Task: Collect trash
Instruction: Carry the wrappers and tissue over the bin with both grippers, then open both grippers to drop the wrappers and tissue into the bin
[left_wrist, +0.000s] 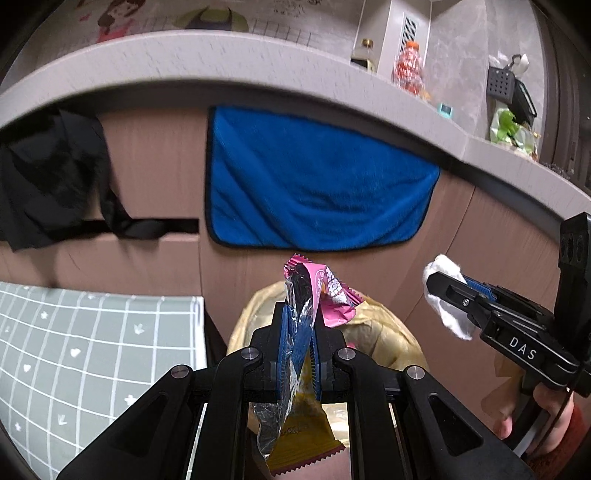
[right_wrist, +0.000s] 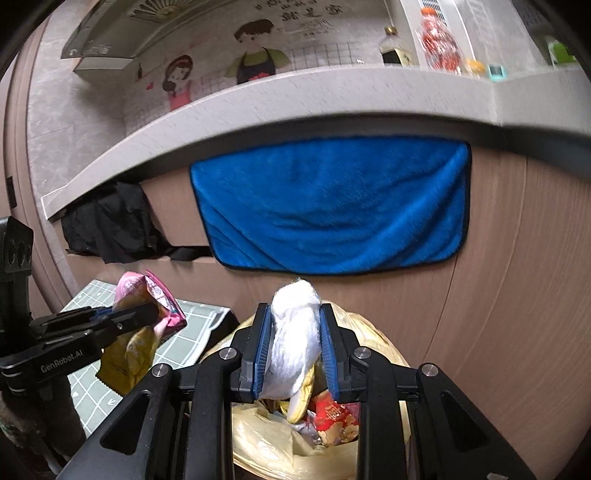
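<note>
Left tool (left_wrist: 297, 332) clenches snack wrappers (left_wrist: 314, 295), right tool (right_wrist: 293, 347) clenches a tissue wad (right_wrist: 295, 332); each should release only above the bin bag's (right_wrist: 258, 439) mouth.

Right gripper (right_wrist: 295, 343) holds a white tissue wad (right_wrist: 295, 332) above a yellow trash bag (right_wrist: 258, 439).

The blue-padded fingers (right_wrist: 260, 347) press on the wad from both sides, right over the bag's open mouth, where a red packet (right_wrist: 334, 419) lies inside. At left, the left gripper (right_wrist: 147, 314) grips a pink and yellow snack wrapper (right_wrist: 155, 299) above a green gridded mat (right_wrist: 184, 332). Behind, a blue towel (right_wrist: 328, 206) and a black cloth (right_wrist: 114, 225) hang on the cabinet front under the grey desk (right_wrist: 332, 96).
</note>
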